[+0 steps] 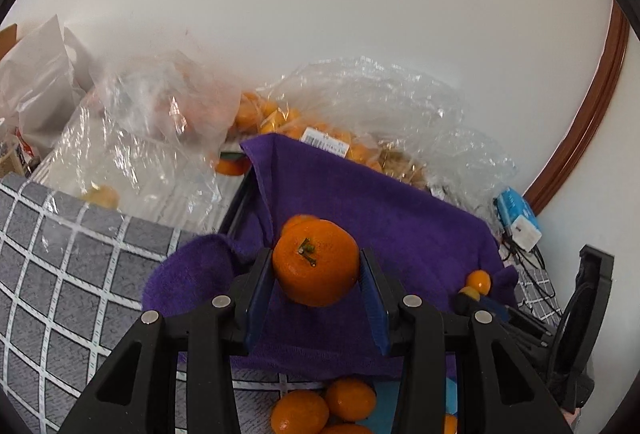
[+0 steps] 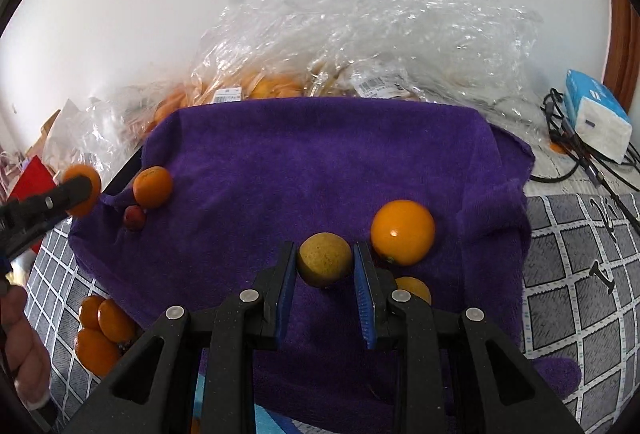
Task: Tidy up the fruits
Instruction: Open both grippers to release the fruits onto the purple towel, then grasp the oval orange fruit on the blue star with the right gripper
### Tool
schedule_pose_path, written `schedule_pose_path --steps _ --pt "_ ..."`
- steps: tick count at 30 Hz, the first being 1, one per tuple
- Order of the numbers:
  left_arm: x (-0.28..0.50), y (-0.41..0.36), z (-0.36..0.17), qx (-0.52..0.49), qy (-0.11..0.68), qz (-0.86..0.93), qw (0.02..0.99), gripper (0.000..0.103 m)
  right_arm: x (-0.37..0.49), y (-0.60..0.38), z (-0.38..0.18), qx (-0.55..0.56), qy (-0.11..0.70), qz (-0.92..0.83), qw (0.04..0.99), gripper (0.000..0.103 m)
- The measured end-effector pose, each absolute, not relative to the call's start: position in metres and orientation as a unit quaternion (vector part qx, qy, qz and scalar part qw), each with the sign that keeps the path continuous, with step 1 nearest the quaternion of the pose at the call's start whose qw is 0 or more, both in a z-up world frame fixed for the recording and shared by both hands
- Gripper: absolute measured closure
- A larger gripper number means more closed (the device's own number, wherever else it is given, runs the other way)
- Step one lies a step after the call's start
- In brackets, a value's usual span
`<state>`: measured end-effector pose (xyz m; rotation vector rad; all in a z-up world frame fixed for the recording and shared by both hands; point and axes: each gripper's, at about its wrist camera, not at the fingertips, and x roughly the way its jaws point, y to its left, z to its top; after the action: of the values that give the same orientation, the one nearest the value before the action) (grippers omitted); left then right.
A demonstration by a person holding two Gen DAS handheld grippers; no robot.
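Left tongs (image 1: 316, 266) are clamped on a mandarin (image 1: 316, 262); right tongs (image 2: 325, 260) on a yellowish fruit (image 2: 325, 259), both held between the pads. Soft, bruisable skins: gripped at the equator, lightly.

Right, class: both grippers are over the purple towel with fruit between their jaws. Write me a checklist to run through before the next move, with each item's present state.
1. Left gripper has the stemmed mandarin between its jaws, both touching: ok.
2. Right gripper has the yellowish fruit between its jaws: ok.
3. Yellowish fruit lifted off the purple towel: cannot tell.
4. Large orange beside the right gripper stands apart from the jaws: ok.
5. Bare towel for setting fruit down in the middle: ok.
6. Small red fruit and orange near the towel's left edge might roll off: cannot tell.
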<state>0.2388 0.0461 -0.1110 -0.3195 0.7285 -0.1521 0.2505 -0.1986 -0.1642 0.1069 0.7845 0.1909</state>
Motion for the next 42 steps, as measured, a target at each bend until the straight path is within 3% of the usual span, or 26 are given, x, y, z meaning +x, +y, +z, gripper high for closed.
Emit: schedule_pose_path --steps 7,19,25,31,37,42 --pt "0.240 0.025 -0.124 -0.113 0.391 -0.078 0.910 0.063 0.227 -0.212 -0.143 0.061 0.344 0.076 0.934 0.056" --pt "0.255 0.015 -0.133 -0.095 0.431 -0.056 0.895 0.062 0.222 -0.242 -0.127 0.085 0.324 0.031 0.942 0.056" --pt "0.235 0.033 -0.109 -0.094 0.405 -0.054 0.908 0.049 0.217 -0.243 -0.117 0.071 0.322 0.010 0.944 0.056" --pt "0.193 0.063 -0.093 -0.096 0.363 -0.053 0.925 0.046 0.188 -0.228 -0.107 0.056 0.322 0.012 0.945 0.056" --pt "0.157 0.080 -0.108 -0.102 0.356 -0.054 0.927 0.046 0.158 -0.208 -0.118 0.050 0.338 0.038 0.939 0.056" --pt "0.146 0.091 -0.143 -0.129 0.401 -0.050 0.906 0.046 0.139 -0.189 -0.137 0.040 0.363 0.061 0.929 0.056"
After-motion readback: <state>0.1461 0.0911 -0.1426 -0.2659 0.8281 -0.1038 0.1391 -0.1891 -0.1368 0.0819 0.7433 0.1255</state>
